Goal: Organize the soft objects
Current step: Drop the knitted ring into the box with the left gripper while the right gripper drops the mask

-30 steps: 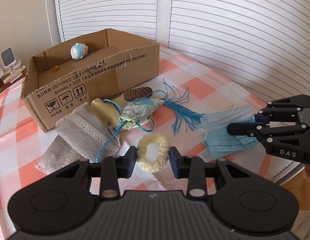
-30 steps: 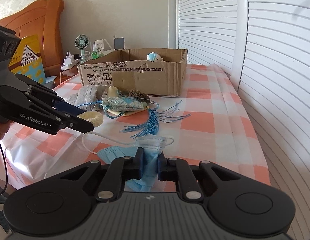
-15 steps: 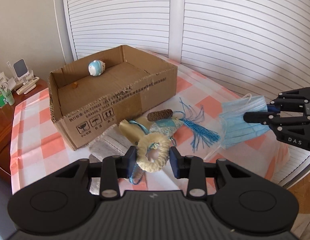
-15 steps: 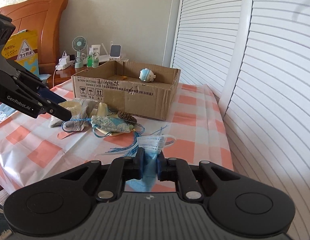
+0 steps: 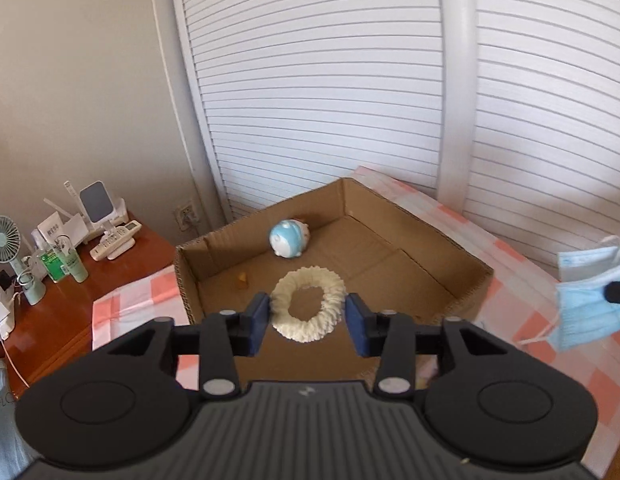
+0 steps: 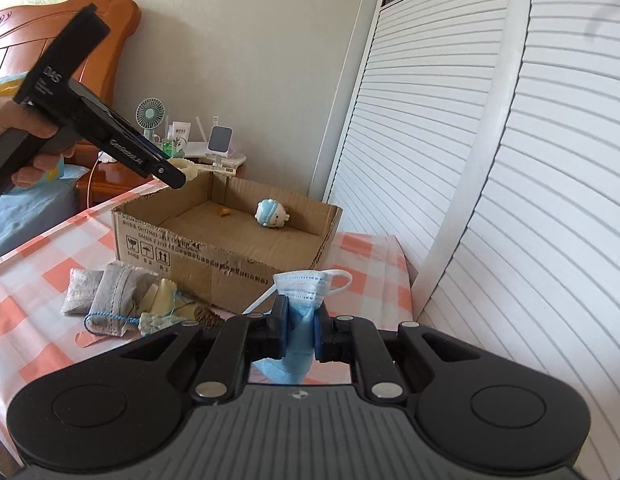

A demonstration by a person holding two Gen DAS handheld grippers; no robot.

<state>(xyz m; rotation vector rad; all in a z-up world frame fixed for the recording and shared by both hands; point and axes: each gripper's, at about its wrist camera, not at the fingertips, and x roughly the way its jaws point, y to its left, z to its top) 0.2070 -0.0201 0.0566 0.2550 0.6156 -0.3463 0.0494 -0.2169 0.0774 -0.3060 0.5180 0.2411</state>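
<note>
My left gripper [image 5: 308, 320] hovers over the open cardboard box [image 5: 422, 228]. A cream fluffy ring [image 5: 308, 304] sits between its blue pads and touches both, while the jaws are opening. In the right wrist view the left gripper [image 6: 176, 178], held by a hand, hangs above the near left corner of the box [image 6: 214, 256]. My right gripper [image 6: 300, 328] is shut on a blue face mask [image 6: 302, 284], lifted off the table in front of the box. The mask [image 5: 590, 304] also shows at the right edge of the left wrist view. A blue-and-white plush toy [image 5: 288, 238] lies inside the box.
Grey fabric pouches [image 6: 110, 292], a cream cloth [image 6: 162, 296] and a brown pinecone-like piece [image 6: 208, 314] lie on the checked tablecloth [image 6: 30, 264] left of the box front. A wooden nightstand with a small fan [image 5: 8, 248] stands beyond the table. White louvred doors line the right.
The left gripper rose and carried the cream ring from the table to above the box. The right gripper lifted the face mask off the table and came closer to the box.
</note>
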